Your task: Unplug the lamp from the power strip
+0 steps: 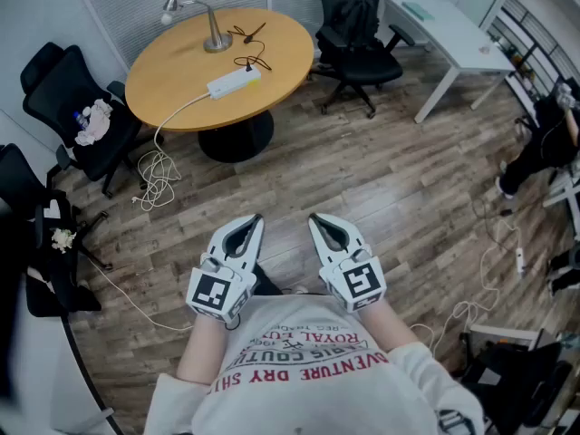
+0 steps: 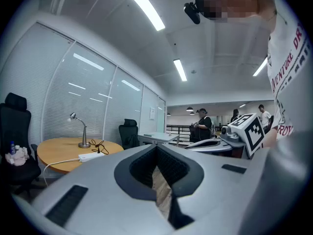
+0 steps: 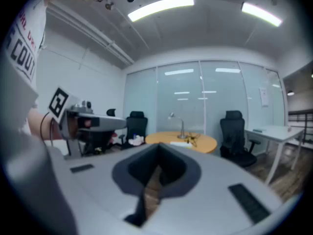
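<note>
left tool [image 1: 254,222]: closed. The jaws meet at the tips with nothing between them, and I'm holding it low in front of my shirt, pointing out over the floor [image 1: 362,179].
right tool [image 1: 317,222]: same deal, jaws shut and empty. It sits just beside the left one, with the two marker cubes nearest my body.
lamp [image 1: 210,21]: small silver desk lamp standing upright on the far side of the round worktop [image 1: 163,84]. Its neck bends over to the left.
power strip [image 1: 234,82]: white bar lying flat on the worktop, nearer to me than the lamp and a bit right of the middle.
black cord [image 1: 252,48]: loops loosely from the lamp's base across the wood to the right end of the strip. It looks plugged in there, but it's too small for me to be sure.
white cable [image 1: 159,166]: leaves the left end of the strip, drops off the near-left edge of the worktop and piles up in a tangle on the floor.
me vs the lamp: well apart. There's a wide stretch of wood floor between my tools and the worktop, and neither tool touches anything.
around it: a black chair [image 1: 77,107] at the left with something white on the seat, another black chair [image 1: 358,39] at the far right of the worktop, and a white desk [image 1: 453,34] beyond that.
</note>
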A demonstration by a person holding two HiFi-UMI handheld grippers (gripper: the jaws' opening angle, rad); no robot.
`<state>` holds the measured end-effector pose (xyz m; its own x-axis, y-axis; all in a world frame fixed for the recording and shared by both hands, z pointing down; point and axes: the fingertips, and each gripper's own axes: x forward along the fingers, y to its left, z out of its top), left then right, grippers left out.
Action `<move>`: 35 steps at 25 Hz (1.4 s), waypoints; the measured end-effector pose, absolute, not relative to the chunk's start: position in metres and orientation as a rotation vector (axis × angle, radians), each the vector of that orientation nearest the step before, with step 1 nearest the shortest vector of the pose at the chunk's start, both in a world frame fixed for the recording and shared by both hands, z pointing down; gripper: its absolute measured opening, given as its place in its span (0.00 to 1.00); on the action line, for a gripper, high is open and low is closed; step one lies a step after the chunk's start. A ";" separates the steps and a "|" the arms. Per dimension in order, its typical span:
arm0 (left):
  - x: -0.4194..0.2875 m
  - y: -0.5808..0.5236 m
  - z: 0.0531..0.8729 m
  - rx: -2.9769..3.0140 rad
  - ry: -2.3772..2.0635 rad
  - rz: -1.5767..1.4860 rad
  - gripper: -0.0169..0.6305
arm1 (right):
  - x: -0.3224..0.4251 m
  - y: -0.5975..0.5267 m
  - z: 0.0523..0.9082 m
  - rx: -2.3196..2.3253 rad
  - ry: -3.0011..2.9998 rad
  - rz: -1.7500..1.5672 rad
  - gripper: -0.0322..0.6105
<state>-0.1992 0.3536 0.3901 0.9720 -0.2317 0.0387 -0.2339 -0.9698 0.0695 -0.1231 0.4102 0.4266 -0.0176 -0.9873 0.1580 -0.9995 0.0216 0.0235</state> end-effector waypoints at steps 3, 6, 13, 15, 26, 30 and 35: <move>-0.200 0.354 0.391 3.041 -0.363 0.042 0.07 | -0.126 0.410 0.426 2.100 -2.172 0.133 0.10; -0.201 0.352 0.392 3.036 -0.369 0.044 0.07 | -0.127 0.409 0.426 2.097 -2.188 0.135 0.10; -0.197 0.348 0.400 3.017 -0.364 0.068 0.07 | -0.124 0.408 0.434 2.138 -2.182 0.210 0.10; -0.195 0.346 0.401 3.012 -0.367 0.076 0.07 | -0.121 0.407 0.437 2.151 -2.182 0.246 0.10; -0.184 0.293 0.423 2.963 -0.377 0.134 0.07 | -0.098 0.354 0.461 2.149 -2.120 0.321 0.10; -0.176 0.244 0.422 2.946 -0.385 0.130 0.07 | -0.090 0.309 0.460 2.146 -2.110 0.320 0.10; -0.154 0.180 0.418 2.955 -0.348 0.107 0.07 | -0.075 0.252 0.457 2.174 -2.080 0.324 0.10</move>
<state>-0.1543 0.1805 0.4178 0.9704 -0.2244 0.0897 -0.2361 -0.9594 0.1542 -0.0749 0.2520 0.4569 0.0354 -0.9720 0.2321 -0.9966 -0.0517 -0.0644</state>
